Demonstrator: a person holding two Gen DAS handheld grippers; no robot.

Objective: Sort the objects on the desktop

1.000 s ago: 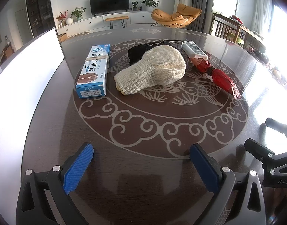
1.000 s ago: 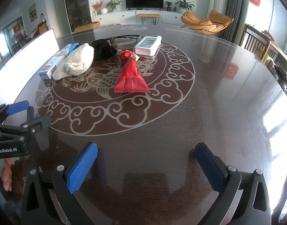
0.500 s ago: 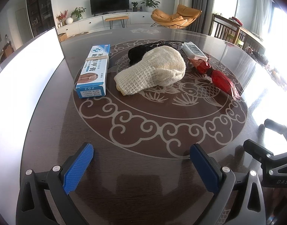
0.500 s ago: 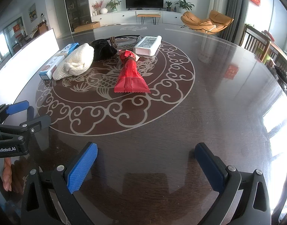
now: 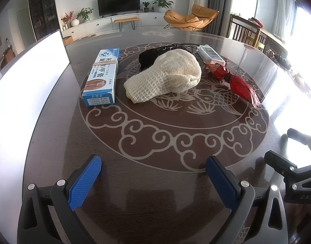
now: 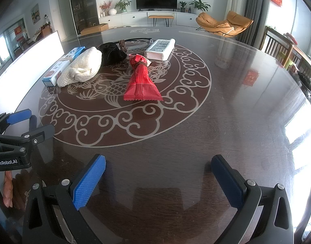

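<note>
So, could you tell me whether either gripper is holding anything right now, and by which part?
Nothing is held. The left gripper and the right gripper are both open over bare table, short of the objects.

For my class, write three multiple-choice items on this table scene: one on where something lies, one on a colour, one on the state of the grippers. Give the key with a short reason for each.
1. Where does the cream knitted pouch lie?
A. Between the blue and white box and the red snack packet
B. On top of the white bottle
C. Inside the left gripper

2. What colour is the snack packet?
A. Green
B. Red
C. Yellow

3. What state are the left gripper and right gripper in?
A. Both shut on objects
B. One holds the box
C. Both open and empty

Key:
1 A, the pouch sits on the table with the box on one side and the packet on the other.
2 B, its wrapper is plainly red in both views.
3 C, bare table shows between each pair of blue pads.
</note>
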